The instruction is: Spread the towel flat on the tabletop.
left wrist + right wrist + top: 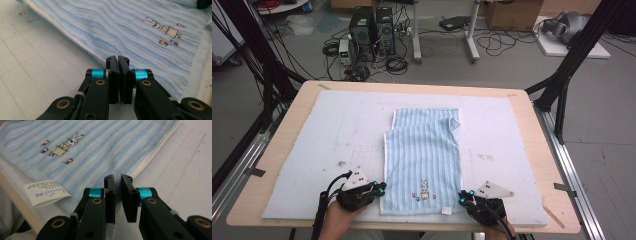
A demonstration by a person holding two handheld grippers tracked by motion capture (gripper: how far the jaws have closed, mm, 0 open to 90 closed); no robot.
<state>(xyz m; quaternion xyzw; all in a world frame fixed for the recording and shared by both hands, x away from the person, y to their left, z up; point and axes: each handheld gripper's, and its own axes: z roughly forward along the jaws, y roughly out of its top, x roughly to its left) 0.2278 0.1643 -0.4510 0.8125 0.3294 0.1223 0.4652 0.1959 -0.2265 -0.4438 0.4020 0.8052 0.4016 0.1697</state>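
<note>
Towel [423, 155] flat on white mat [312, 150], folded, near edge at table front. Left gripper [381, 188] at its left corner — jaws pressed together, empty. Right gripper [463, 195] at right corner — narrow gap, nothing between.

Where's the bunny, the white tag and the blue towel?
bunny [67, 143]: right gripper view, on its stitched body.
white tag [46, 193]: right gripper view, on the printed face.
blue towel [422, 155]: high view, on the striped middle of the top layer.
</note>
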